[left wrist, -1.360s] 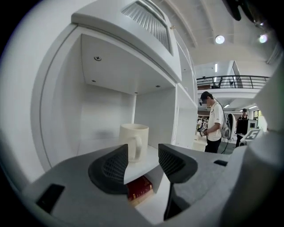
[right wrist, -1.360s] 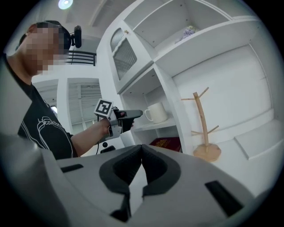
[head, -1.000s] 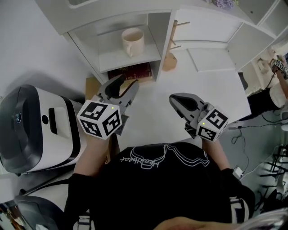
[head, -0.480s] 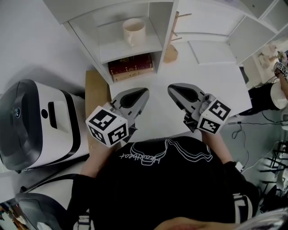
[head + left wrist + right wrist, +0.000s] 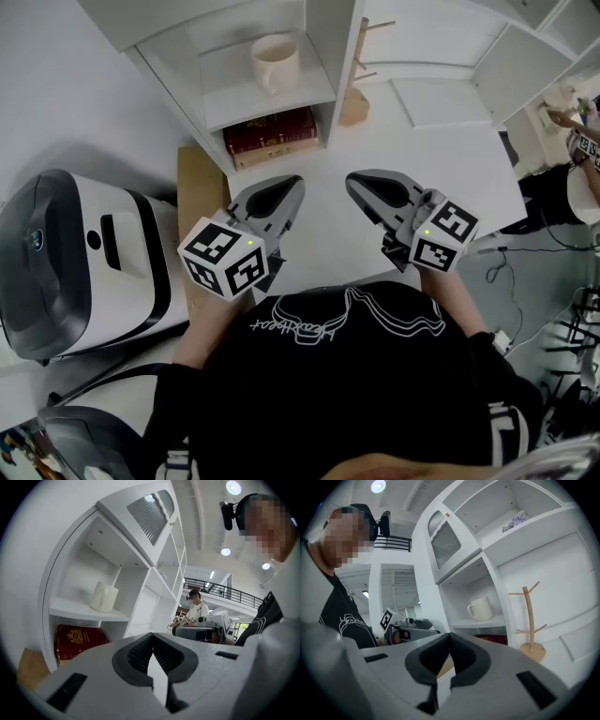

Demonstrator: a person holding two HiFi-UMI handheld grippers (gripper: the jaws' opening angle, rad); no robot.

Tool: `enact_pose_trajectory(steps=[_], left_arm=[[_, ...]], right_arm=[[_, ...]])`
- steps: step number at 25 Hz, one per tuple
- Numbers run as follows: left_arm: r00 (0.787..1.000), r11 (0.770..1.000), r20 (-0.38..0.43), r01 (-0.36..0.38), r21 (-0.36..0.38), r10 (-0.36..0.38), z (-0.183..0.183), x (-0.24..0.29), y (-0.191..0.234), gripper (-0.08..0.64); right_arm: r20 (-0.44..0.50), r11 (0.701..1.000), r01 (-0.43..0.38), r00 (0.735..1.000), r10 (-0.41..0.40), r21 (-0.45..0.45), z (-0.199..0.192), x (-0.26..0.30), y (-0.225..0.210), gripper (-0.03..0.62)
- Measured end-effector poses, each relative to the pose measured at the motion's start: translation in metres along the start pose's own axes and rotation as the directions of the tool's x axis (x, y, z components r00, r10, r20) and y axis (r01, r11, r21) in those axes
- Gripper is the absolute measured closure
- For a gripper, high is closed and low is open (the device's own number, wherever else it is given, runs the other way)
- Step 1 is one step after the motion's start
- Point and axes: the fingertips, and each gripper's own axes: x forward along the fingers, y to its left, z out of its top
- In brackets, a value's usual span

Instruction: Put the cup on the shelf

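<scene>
A cream cup point(image 5: 275, 63) stands upright on the middle board of the white shelf unit point(image 5: 272, 101), handle toward the right; nothing holds it. It also shows in the left gripper view as the cup point(image 5: 104, 596) and in the right gripper view as the cup point(image 5: 482, 608). My left gripper point(image 5: 286, 187) hovers over the table in front of the shelf, shut and empty, well short of the cup. My right gripper point(image 5: 361, 183) floats beside it, also shut with nothing between its jaws. From each gripper view, the left gripper point(image 5: 152, 640) and the right gripper point(image 5: 449, 639) point toward the shelf.
A red book point(image 5: 272, 133) lies in the compartment under the cup. A wooden mug tree point(image 5: 354, 103) stands just right of the shelf. A large white-and-black appliance point(image 5: 75, 262) sits at the left beside a brown board point(image 5: 200, 197). Another person stands farther off point(image 5: 196, 606).
The left gripper stood open close to the shelf; it has since shut empty and drawn back toward my body. The right gripper has stayed put.
</scene>
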Motion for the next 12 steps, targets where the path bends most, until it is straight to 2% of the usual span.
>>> enact_pose_trajectory(steps=[8,12], left_arm=[[0.999,1.0,0.037,-0.016,0.005,0.016,0.009,0.0,0.006,0.555],[0.998,0.999,0.048,-0.051,0.01,0.05,0.009,-0.004,0.016,0.555]], right_arm=[[-0.03,1.0,-0.002,1.0,0.001,-0.024,0.005,0.003,-0.003,0.586],[-0.024,1.0,-0.007,1.0,0.006,-0.029,0.003,0.01,-0.003,0.586]])
